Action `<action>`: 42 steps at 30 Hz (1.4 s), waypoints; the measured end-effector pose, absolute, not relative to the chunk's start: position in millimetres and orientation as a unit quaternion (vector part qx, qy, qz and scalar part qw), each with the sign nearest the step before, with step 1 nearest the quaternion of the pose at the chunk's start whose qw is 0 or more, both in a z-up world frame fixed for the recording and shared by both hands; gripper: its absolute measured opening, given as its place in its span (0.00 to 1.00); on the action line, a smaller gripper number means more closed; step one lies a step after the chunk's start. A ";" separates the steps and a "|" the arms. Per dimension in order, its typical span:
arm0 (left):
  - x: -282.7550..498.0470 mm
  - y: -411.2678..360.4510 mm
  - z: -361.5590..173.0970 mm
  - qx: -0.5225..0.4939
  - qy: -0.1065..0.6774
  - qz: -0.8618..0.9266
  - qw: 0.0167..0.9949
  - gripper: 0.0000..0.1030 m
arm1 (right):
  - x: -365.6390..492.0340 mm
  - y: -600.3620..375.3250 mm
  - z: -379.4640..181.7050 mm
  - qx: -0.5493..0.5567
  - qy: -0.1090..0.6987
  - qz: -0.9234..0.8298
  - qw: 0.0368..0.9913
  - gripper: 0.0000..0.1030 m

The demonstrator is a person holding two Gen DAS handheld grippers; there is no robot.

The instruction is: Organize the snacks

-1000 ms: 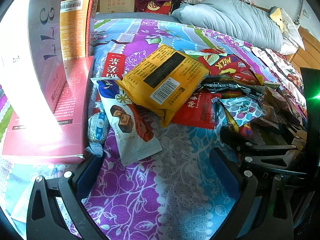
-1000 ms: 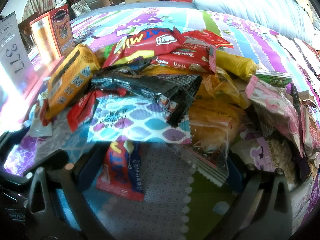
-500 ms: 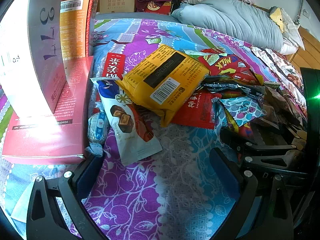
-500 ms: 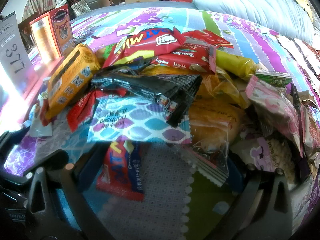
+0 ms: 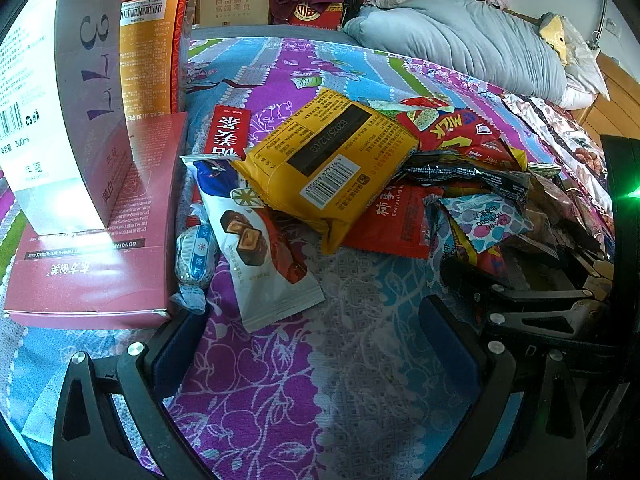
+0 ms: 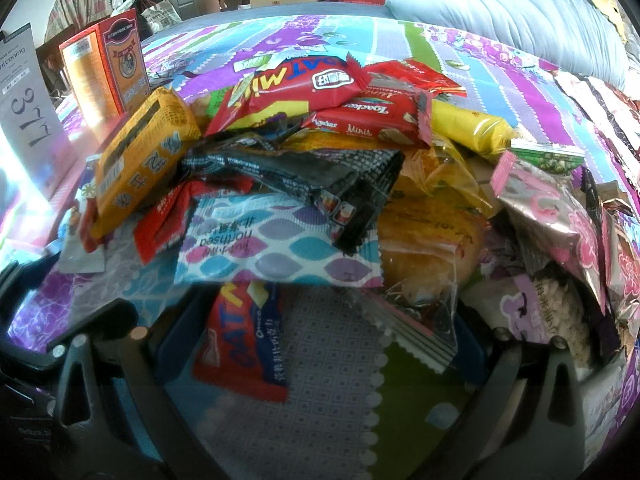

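Purple and blue flowered bedsheet (image 5: 280,380) covers the bed that carries everything, with a grey pillow (image 5: 460,36) at its far edge. Compared with one second ago and half a second ago, almost nothing has changed: both cameras show the same framing, and no packet has shifted. I judge that the sorting has not really begun, and that both grippers are pausing before a first pick.

The left gripper (image 5: 308,344) hangs low over a bare part of the sheet, its jaws spread wide and empty. Just in front of it lies a white chocolate packet (image 5: 256,240), partly under a yellow packet (image 5: 328,164). A small round candy (image 5: 196,252) sits beside the white packet, touching the red flat box (image 5: 88,272) at the left edge of the bed. A tall white box (image 5: 52,100) stands on this red box, and an orange box (image 5: 148,52) stands behind it.

The right gripper (image 6: 320,336) is released as well and holds nothing. Between its fingers lies a red and blue oat bar (image 6: 244,340), partly under a patterned packet (image 6: 276,248). A clear bread packet (image 6: 428,252) reaches toward the right finger. Behind them the snack heap (image 6: 340,128) rises, with a black packet (image 6: 304,176) on top of the patterned one.

The oat bar seems the nearest candidate, but the packet over it may slide when the bar is pulled.
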State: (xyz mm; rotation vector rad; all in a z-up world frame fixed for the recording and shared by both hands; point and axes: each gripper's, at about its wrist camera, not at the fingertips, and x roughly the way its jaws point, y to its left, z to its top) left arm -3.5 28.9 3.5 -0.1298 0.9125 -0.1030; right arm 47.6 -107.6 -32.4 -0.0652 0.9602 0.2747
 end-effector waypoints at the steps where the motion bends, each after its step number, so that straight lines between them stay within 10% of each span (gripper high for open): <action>1: -3.7 28.8 3.6 -0.063 0.440 -0.050 0.894 0.99 | 47.6 -107.4 -32.4 -0.031 0.460 0.132 0.877 1.00; 42: 5.3 25.9 5.6 -0.060 0.452 -0.051 0.889 0.99 | 48.1 -106.9 -31.8 -0.030 0.461 0.131 0.877 1.00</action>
